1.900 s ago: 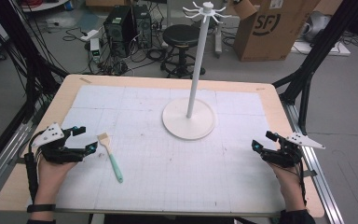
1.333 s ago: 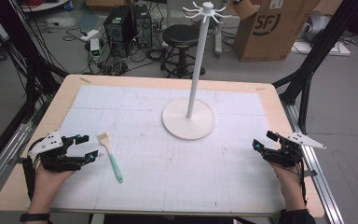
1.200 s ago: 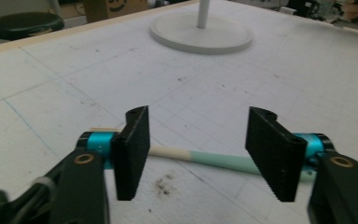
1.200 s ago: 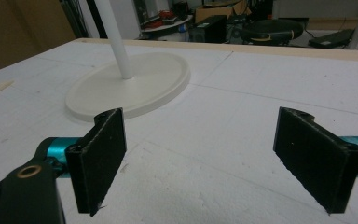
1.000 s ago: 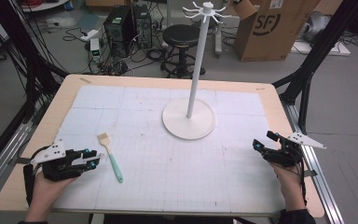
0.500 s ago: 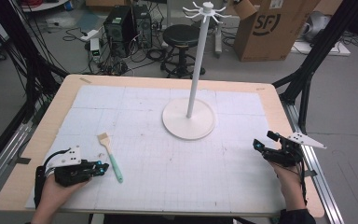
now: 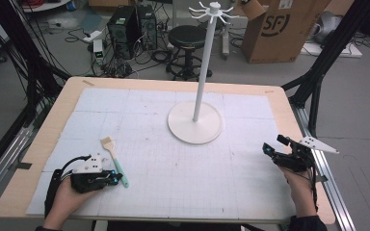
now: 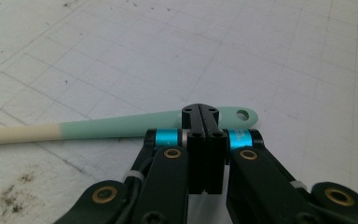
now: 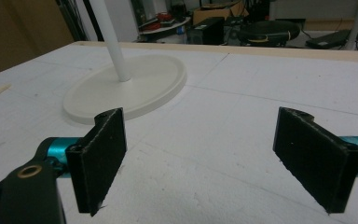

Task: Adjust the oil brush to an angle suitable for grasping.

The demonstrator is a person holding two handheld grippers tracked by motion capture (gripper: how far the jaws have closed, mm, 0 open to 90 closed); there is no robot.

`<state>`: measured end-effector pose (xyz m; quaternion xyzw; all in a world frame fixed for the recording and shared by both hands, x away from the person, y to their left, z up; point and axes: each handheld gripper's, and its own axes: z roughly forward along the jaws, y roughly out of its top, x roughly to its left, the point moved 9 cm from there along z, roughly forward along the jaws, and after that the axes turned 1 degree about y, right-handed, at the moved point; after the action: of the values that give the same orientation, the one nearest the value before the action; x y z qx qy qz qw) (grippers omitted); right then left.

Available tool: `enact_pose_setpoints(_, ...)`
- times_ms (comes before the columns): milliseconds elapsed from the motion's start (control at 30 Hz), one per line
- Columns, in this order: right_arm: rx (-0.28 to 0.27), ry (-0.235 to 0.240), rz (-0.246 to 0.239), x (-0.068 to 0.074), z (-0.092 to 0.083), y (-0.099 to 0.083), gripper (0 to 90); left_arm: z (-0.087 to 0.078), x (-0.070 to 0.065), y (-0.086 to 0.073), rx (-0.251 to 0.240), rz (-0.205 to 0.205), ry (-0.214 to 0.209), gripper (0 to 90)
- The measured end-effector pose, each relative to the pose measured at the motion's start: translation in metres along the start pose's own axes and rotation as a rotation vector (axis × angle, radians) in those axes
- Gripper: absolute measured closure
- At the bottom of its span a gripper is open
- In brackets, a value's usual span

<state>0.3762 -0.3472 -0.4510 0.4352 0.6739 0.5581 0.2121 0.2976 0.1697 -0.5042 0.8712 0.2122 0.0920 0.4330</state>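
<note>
Cluttered lab floor behind; white gridded tabletop [image 7: 250, 163] carries a white hanger stand [image 7: 195, 126]. The brush [image 7: 114, 161] lies flat at near left, mint handle toward the person. Left gripper [image 7: 116, 179] has come in from the left edge to the handle's end; its jaws have just closed, pressed together with nothing between them (handle lies just beyond the tips). No grasp yet. Right gripper [image 7: 268, 150] unmoved, jaws wide, empty.

We see a small brush [image 7: 114, 160] lying flat on the white gridded table [image 7: 183, 187] near its left front: mint-green handle with a hanging hole at the near end, cream neck, pale bristles pointing away.
</note>
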Motion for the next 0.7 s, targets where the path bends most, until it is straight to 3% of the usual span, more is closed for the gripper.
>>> enact_pose_setpoints(167,-0.002,-0.001,-0.002,0.0,0.0,0.0,16.9,0.007,0.001,0.006,0.012,-0.002,0.018,89.9)
enact_pose_setpoints(400,-0.012,-0.002,-0.005,-0.002,0.0,0.001,16.9,0.03,0.006,0.025,0.037,-0.009,0.087,89.9)
enact_pose_setpoints(700,-0.015,-0.001,-0.003,-0.002,-0.001,0.002,17.0,0.052,0.017,0.041,0.023,-0.047,0.162,89.9)
